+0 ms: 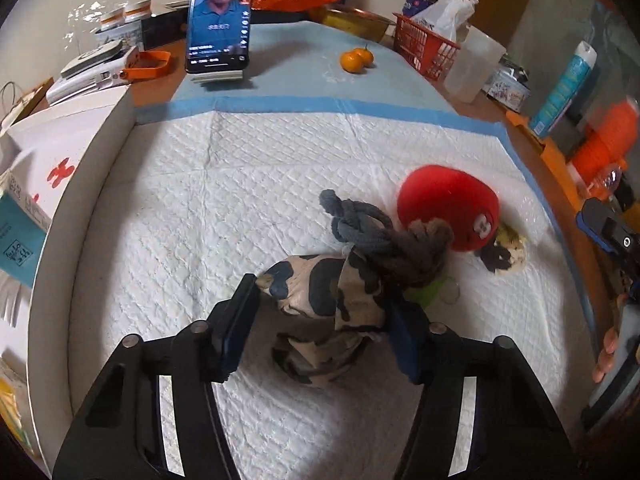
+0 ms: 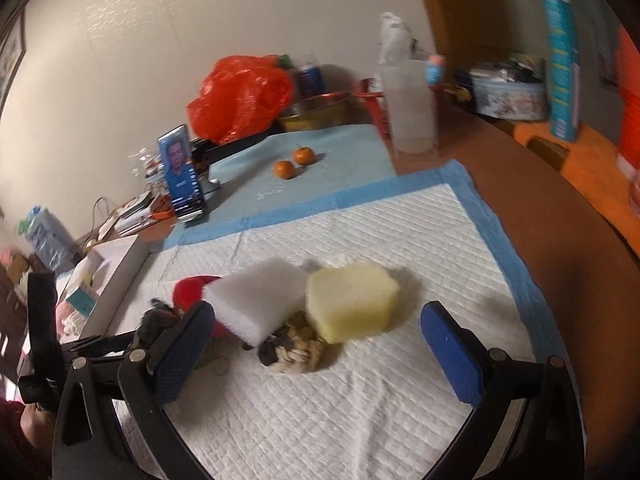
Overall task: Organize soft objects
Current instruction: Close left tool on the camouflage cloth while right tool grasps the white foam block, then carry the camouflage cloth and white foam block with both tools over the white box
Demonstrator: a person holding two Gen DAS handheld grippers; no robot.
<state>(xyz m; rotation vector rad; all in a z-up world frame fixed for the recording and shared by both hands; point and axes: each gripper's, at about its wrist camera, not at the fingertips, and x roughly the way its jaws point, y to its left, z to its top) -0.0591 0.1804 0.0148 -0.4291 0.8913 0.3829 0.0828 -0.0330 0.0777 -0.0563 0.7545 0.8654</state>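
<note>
We find the white pad [image 1: 280, 200] spread over the table [image 2: 520, 208], with the soft things heaped near its right edge. Largest in the heap is the red plush [image 1: 448, 204], lying beside the white sponge [image 2: 260, 300] and the yellow sponge [image 2: 352, 300]; a woven ball [image 2: 298, 354] sits under the sponges.

The cow-print cloth [image 1: 320, 300] lies nearest, tangled with a grey knotted rope [image 1: 360, 228]. The left gripper [image 1: 320, 328] has its fingers [image 1: 236, 332] on either side of this cloth, and both pads appear to press its flanks; we judge this a pinch just formed. The right gripper [image 2: 316, 356] hovers before the sponges with its fingers spread wide and nothing between them.

To do the lift well, we recommend a firm bite on the bulk of the cloth, not a loose fold, then a slow straight rise. The rope may drag along; the right gripper could hold it down.
</note>
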